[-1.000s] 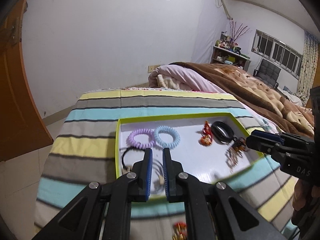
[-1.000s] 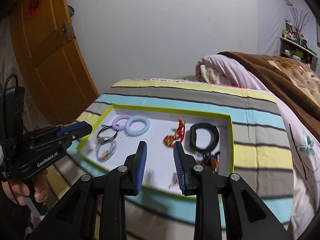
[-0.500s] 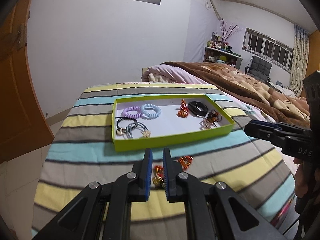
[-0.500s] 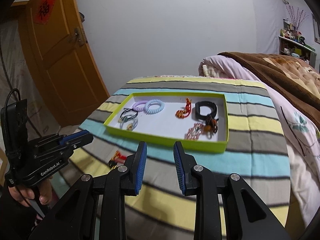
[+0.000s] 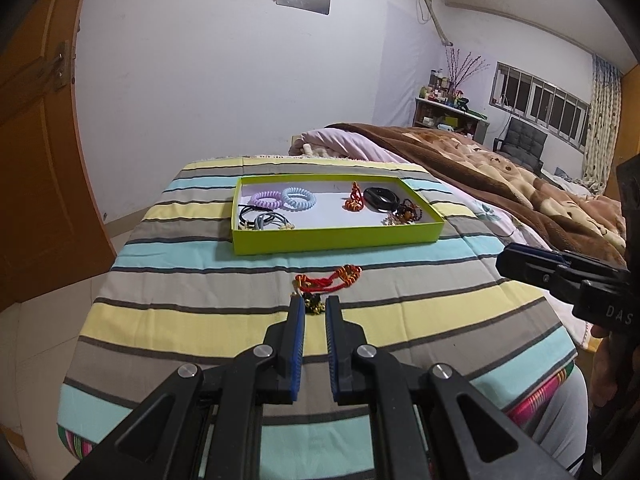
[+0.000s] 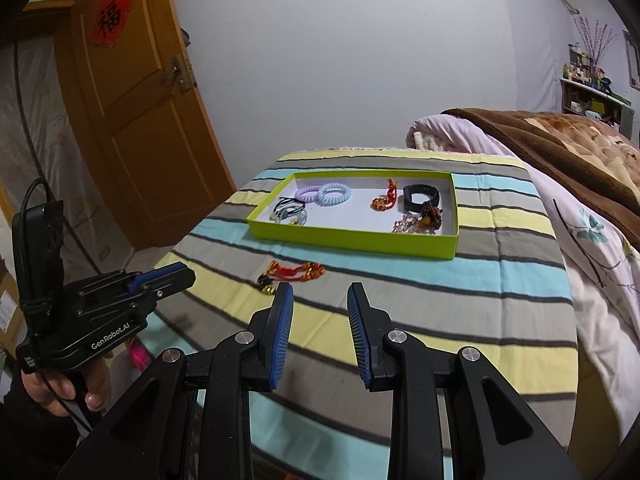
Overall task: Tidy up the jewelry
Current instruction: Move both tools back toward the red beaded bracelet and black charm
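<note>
Nearest us, our left gripper [image 5: 313, 305] hangs low over the striped cloth covering the table [image 5: 192, 320], its blue-padded jaws drawn to a narrow gap with nothing between them. Just past its fingertips lies a red braided cord bracelet with gold and dark beads [image 5: 326, 282], loose on a grey stripe; whether the tips touch its dark beaded end we cannot tell. In the right wrist view that same bracelet [image 6: 292, 272] sits just ahead and to the left of our right gripper [image 6: 320, 300], whose jaws stand well apart and hold nothing.

Farther on, near the middle of the cloth, sits a shallow lime-green rectangular tray with a white floor [image 5: 332, 235]. At its left end we see a lilac spiral hair tie [image 5: 265, 200] touching a pale blue spiral hair tie [image 5: 298, 198], and nearer us a bunch of black and grey elastic hair ties [image 5: 262, 220]. Toward the right end lie a small red and orange knotted charm [image 5: 354, 201], a black band [image 5: 382, 199] and a heap of amber and brown beaded bracelets [image 5: 405, 215] by the right wall.

Beyond the table are a bed with a brown blanket [image 5: 500, 168] and an orange wooden door [image 6: 136, 128].
</note>
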Demonstrator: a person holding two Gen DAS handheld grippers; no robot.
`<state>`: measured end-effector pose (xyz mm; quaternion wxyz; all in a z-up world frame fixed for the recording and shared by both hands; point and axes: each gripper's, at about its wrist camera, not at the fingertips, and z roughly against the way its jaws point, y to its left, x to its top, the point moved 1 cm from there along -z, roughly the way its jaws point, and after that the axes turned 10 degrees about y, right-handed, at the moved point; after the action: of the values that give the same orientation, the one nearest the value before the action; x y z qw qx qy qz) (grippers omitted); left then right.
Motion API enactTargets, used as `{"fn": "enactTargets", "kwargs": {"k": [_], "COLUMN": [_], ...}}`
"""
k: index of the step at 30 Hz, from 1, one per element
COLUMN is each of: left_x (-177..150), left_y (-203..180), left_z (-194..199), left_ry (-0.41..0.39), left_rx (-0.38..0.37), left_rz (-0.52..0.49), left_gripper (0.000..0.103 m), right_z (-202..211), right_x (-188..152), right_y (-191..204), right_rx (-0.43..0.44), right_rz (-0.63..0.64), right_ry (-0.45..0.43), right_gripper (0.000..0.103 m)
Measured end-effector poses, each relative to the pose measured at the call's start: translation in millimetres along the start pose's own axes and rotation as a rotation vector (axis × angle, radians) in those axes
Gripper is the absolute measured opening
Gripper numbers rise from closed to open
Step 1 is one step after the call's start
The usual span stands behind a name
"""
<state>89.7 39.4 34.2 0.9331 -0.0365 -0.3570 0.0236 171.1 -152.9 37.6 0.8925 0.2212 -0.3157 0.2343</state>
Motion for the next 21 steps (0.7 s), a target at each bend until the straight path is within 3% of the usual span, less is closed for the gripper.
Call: {"fn": "enactTargets", "kwargs": {"k": [13, 21], "left_x": [-5.9, -4.1], "left_y": [-7.8, -4.9], "left_z": [4.7, -16.2], "left_ry": [-0.009, 0.031], "left_rx": [0.022, 0.024], "left_rz": [-0.007, 0.013], "left_gripper": [0.009, 0.009], "right_z": [1.5, -14.8], "right_x": [-9.6, -9.7], "right_y": [9.1, 9.7], "right_rx": [-0.008, -0.013], "right_rz": [0.022, 0.039], "right_ry": [0.001, 0.031], "right_gripper": [0.030, 0.030]}}
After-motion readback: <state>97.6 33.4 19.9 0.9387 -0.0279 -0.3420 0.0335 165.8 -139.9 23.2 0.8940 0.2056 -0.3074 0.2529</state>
